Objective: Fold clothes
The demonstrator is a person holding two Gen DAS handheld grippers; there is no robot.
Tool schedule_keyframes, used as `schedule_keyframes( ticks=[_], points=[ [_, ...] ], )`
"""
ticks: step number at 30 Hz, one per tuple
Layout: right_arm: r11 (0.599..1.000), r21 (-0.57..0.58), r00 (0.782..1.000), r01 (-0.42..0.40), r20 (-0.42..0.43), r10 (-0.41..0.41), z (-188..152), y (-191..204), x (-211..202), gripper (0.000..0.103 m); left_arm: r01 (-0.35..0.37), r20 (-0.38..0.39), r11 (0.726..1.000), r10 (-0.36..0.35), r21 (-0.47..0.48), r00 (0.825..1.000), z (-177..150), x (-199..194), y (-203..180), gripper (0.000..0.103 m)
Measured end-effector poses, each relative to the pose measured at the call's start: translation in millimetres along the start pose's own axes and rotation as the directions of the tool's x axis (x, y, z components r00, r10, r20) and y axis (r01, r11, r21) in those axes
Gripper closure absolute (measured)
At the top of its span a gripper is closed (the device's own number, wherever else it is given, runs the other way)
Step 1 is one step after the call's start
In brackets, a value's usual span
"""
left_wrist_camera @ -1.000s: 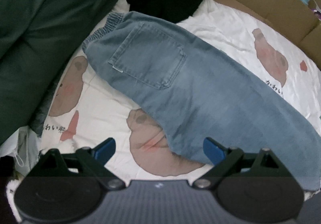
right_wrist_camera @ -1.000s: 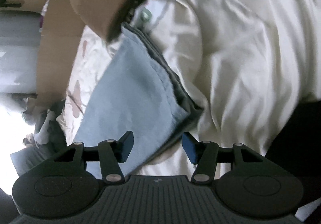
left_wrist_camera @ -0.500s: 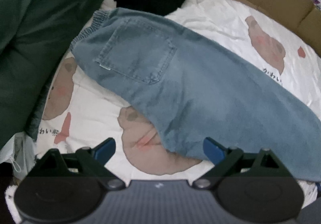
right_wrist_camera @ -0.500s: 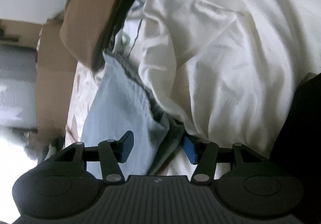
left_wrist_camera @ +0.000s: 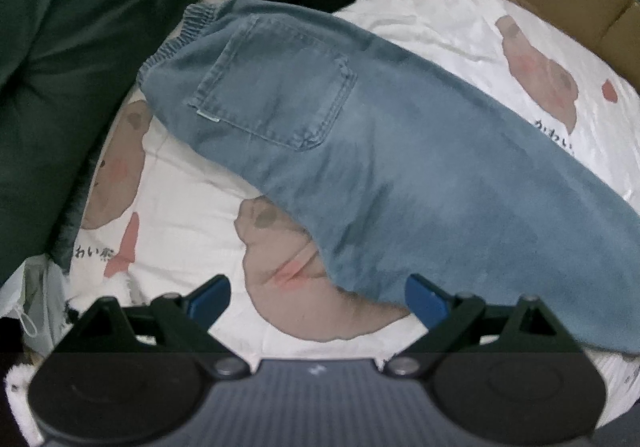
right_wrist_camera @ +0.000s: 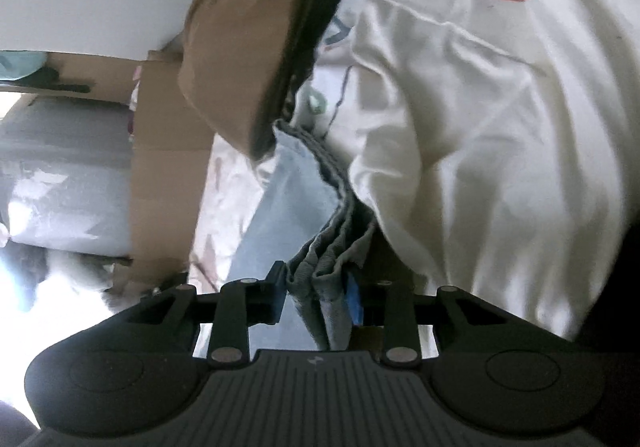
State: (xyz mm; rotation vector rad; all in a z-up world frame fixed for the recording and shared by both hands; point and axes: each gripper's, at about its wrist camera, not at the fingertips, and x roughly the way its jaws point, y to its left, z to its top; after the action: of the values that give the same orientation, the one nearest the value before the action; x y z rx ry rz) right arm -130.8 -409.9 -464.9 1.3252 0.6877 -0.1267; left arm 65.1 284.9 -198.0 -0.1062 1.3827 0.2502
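While jeans' hem [right_wrist_camera: 320, 279] bunches, right hand-held gripper [right_wrist_camera: 316, 297] clamps.

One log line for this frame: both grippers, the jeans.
left gripper: open, above jeans edge | right gripper: jaws just closing, shut on jeans hem | jeans: flat on bedsheet

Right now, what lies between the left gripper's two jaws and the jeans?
In the left wrist view, only bare printed bedsheet lies between the open left gripper and the jeans; the jeans' lower edge passes beside the right-hand jaw.
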Motion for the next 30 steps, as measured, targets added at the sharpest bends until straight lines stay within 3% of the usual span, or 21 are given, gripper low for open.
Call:
schedule_keyframes(
  ticks=[3,9,20,25,30],
  points=[
    [1.0,0.001,1.0,0.005,-0.022,-0.005,7,-2,9,0.066,-0.005,0.002,1.0,0.005,0.005,1.0,3,1,-1,0.008],
    [0.992,-0.018,0.987,0.122,-0.104,-0.123,18,-8,30,0.056,0.008,0.005,1.0,-0.008,0.021,1.0,2,1,-5,0.008],
    [0.997,-0.072,0.969,-0.037,-0.247,0.018,45,17,35,0.056,-0.01,-0.004,1.0,0.01,-0.008,1.0,-3,9,1,0.008],
    [0.993,-0.101,0.948,0.061,-0.305,-0.09,50,12,59,0.056,-0.014,-0.015,1.0,0.014,-0.015,1.0,-5,13,-3,0.008],
    [0.998,-0.055,0.938,0.021,-0.345,-0.039,55,4,76,0.056,-0.006,-0.015,1.0,0.007,0.017,1.0,-5,12,-8,0.008]
  ],
)
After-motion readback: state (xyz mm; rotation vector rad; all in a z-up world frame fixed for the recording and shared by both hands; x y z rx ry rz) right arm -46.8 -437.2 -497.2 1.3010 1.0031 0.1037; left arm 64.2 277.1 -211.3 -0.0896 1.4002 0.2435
